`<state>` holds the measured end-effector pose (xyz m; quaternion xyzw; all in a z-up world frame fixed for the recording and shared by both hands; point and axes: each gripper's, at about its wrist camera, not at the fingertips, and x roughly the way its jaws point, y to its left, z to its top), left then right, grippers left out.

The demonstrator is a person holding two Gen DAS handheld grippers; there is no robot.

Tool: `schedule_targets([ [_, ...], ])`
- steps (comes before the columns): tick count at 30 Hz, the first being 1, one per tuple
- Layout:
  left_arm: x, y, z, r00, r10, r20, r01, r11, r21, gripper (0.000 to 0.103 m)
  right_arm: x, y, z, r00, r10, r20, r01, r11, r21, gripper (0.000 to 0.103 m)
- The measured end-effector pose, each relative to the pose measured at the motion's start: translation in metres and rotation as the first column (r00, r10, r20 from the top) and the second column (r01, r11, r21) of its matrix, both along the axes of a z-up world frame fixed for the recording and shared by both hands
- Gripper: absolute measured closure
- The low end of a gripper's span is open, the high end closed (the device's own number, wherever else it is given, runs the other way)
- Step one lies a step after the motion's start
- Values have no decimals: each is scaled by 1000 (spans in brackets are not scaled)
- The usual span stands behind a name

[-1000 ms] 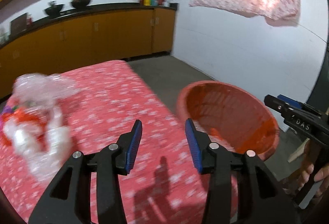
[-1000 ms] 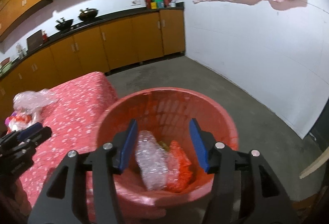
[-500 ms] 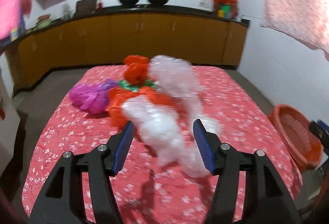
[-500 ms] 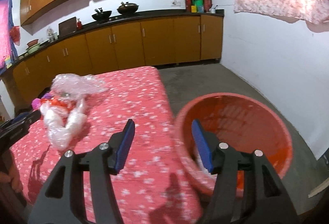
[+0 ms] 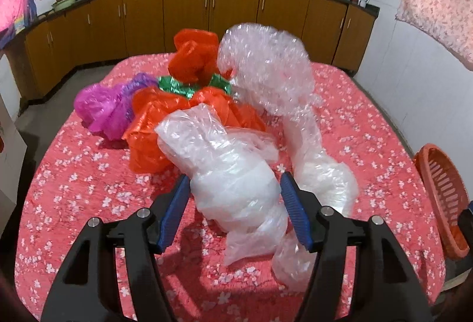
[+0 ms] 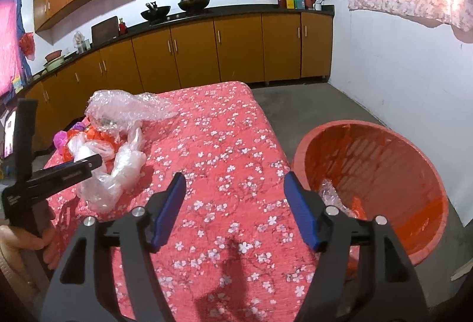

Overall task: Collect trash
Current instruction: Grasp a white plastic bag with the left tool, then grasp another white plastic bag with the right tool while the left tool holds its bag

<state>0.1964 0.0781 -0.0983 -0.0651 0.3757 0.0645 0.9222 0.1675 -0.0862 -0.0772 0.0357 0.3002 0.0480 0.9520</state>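
Having swung from the basket [image 6: 369, 183] to the trash pile, the left gripper [image 5: 235, 211] now straddles the clear plastic bag [image 5: 233, 174], spread and unclosed, while the right gripper [image 6: 235, 206] hangs spread, empty, beside the basket: next pickup imminent.

Trash pile [image 5: 224, 121] on table [image 5: 369, 127], basket [image 6: 381, 174] beside

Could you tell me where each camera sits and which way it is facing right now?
Left wrist: on the left gripper, facing the trash pile on the table and the kitchen cabinets; its open fingers straddle a clear plastic bag.
Right wrist: on the right gripper, open over the table, facing the cabinets, with the red basket to the right; the left gripper and hand show at left.
Shared: table, trash pile, basket, cabinets.
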Motion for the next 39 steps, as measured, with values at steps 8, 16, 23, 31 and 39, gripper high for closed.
schedule_targets([
  [8,2,2,-3,1000,-20,2,20,1000,-5,56,3,4,0,1000,9,-5,-9,1000,-10,36],
  [16,-21,15,15,998,-46,46,46,999,1,58,4,27,6,999,48,4,-48,999,-11,36],
  [23,-54,41,31,995,-56,85,56,998,11,58,7,64,9,994,105,1,-105,994,6,36],
  [31,-78,76,40,993,-21,119,15,998,56,58,31,113,0,990,137,-47,-134,990,52,36],
  [39,-74,112,36,991,55,120,-61,997,45,58,68,144,-19,985,100,-137,-94,994,48,36],
])
